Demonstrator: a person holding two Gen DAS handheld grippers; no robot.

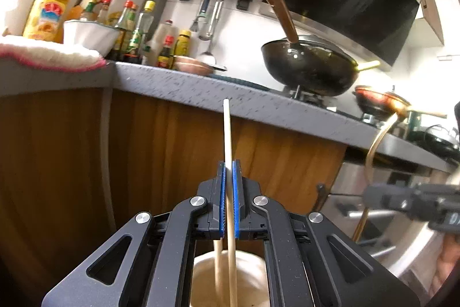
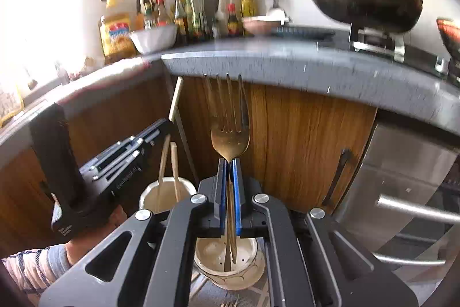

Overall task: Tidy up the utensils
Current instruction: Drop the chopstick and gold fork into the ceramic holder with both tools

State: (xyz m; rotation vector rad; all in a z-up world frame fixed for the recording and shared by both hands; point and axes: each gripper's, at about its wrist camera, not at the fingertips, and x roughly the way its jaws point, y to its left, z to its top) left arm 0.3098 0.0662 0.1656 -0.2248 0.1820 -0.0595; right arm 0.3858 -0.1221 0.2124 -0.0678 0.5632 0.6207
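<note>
My left gripper (image 1: pixel 229 167) is shut on a pale wooden chopstick (image 1: pixel 227 134) that stands upright, its lower end inside a cream ceramic holder (image 1: pixel 253 266) beside another chopstick (image 1: pixel 217 263). My right gripper (image 2: pixel 229 163) is shut on the handle of a gold fork (image 2: pixel 230 131), tines up, its handle end inside a second cream holder (image 2: pixel 247 252) with drain holes. The left gripper (image 2: pixel 135 154) and its holder (image 2: pixel 152 192) with chopsticks (image 2: pixel 174 166) show at the left of the right wrist view. The right gripper (image 1: pixel 417 200) shows blurred at the right of the left wrist view.
A grey countertop edge (image 1: pixel 201 88) runs above wooden cabinet doors (image 1: pixel 287 151). On it stand sauce bottles (image 1: pixel 135 28), a white bowl (image 1: pixel 89 33), a black wok (image 1: pixel 310 65) on a stove and a red pan (image 1: pixel 379 99). A steel oven (image 2: pixel 402 192) is at right.
</note>
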